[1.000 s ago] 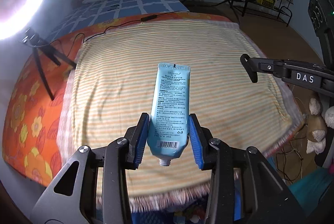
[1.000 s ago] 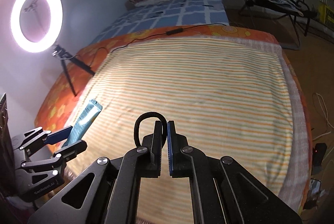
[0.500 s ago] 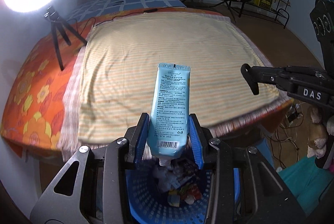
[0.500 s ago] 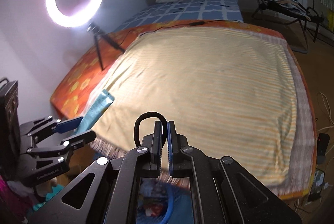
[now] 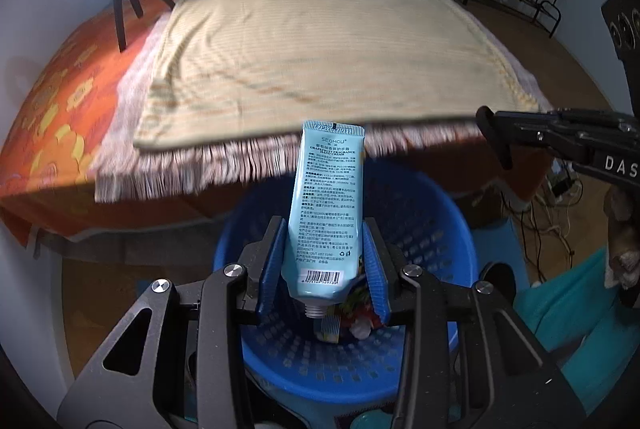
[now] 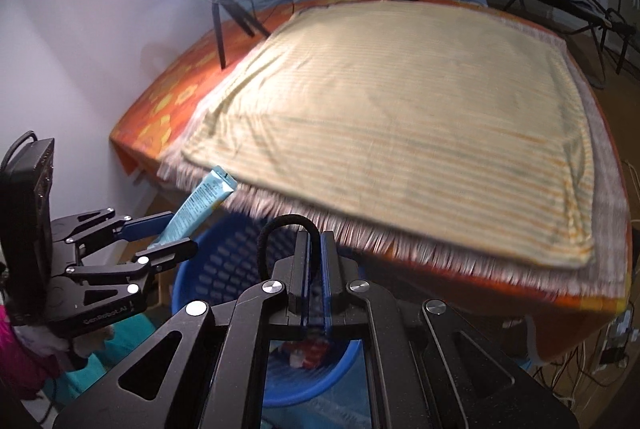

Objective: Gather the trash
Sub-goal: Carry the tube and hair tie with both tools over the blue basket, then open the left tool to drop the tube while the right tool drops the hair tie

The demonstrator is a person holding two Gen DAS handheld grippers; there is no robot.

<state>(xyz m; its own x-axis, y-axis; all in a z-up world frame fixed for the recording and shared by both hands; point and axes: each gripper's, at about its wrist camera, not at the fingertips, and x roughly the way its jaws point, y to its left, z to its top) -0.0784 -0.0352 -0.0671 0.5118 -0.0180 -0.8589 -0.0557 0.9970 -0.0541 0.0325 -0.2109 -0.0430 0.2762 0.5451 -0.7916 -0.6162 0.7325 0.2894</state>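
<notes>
Bed (image 5: 304,41) with its striped sheet filled both views a second ago; now its fringed near edge has slid up the frame and the blue basket (image 5: 448,225) on the floor below that edge sits under both grippers, so the drop looks close. The basket is perforated plastic and already has wrappers at its bottom. The left gripper (image 5: 323,269) is clamped on the hand cream tube (image 5: 326,205), directly over the basket's mouth. The tube is pale blue, flat-crimped at the top, barcode low, its capless threaded neck pointing down. The right gripper (image 6: 314,261) is pinched shut on a black hair tie (image 6: 280,229), its loop sticking out above the fingers, over the basket's near rim.
</notes>
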